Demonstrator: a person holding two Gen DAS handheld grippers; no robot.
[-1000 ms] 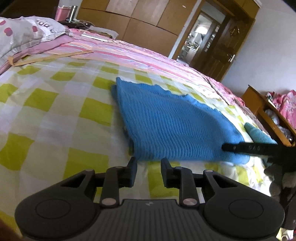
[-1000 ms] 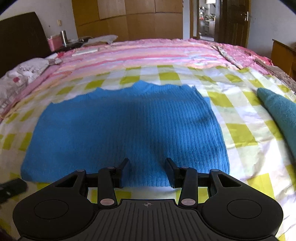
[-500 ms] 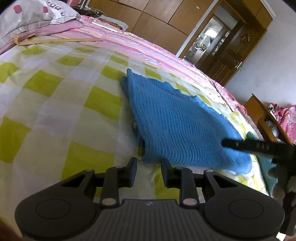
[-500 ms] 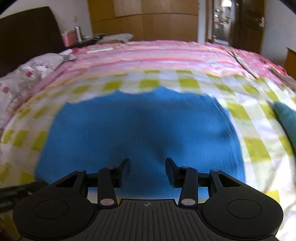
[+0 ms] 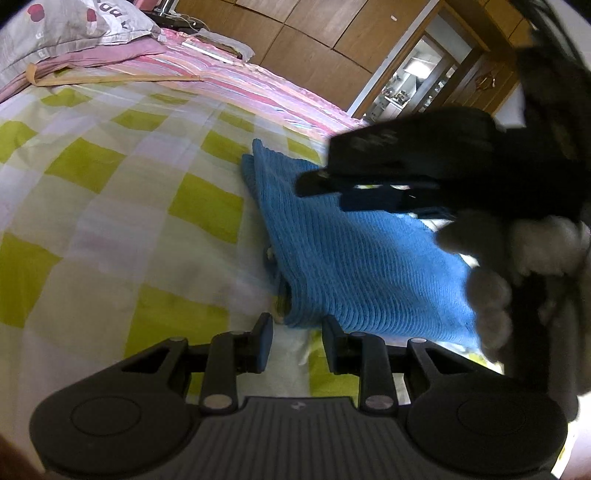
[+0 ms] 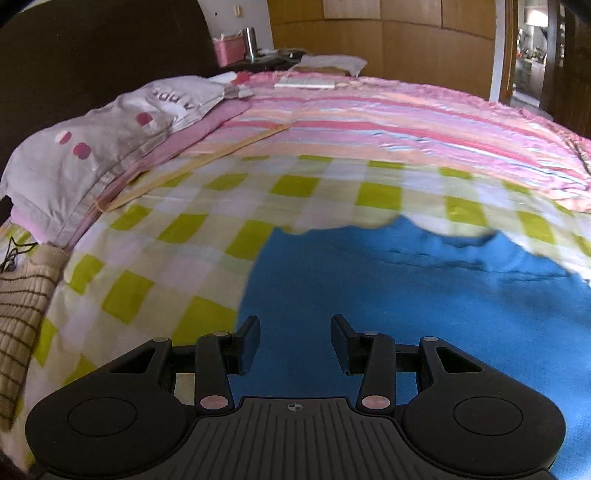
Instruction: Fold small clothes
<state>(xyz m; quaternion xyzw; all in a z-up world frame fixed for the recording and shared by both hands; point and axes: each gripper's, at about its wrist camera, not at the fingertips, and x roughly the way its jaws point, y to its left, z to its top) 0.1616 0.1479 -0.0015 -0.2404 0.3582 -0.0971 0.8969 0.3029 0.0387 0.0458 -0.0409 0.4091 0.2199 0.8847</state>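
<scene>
The blue knit sweater (image 5: 354, 266) lies flat on the bed (image 5: 110, 206), soft and limp (likely to sag). Left hand-held gripper (image 5: 297, 338) gapes empty at its six-o'clock corner; right hand-held gripper (image 6: 295, 341) hovers parted, empty. Pinch corners.

1. On the grey pillow (image 6: 110, 133) at the head of the bed I can make out printed letters, seen upside down from my right wrist; they look like "apple", though I can't be sure.
2. My left wrist shows only part of that print on the pillow (image 5: 74, 26); unreadable.
</scene>
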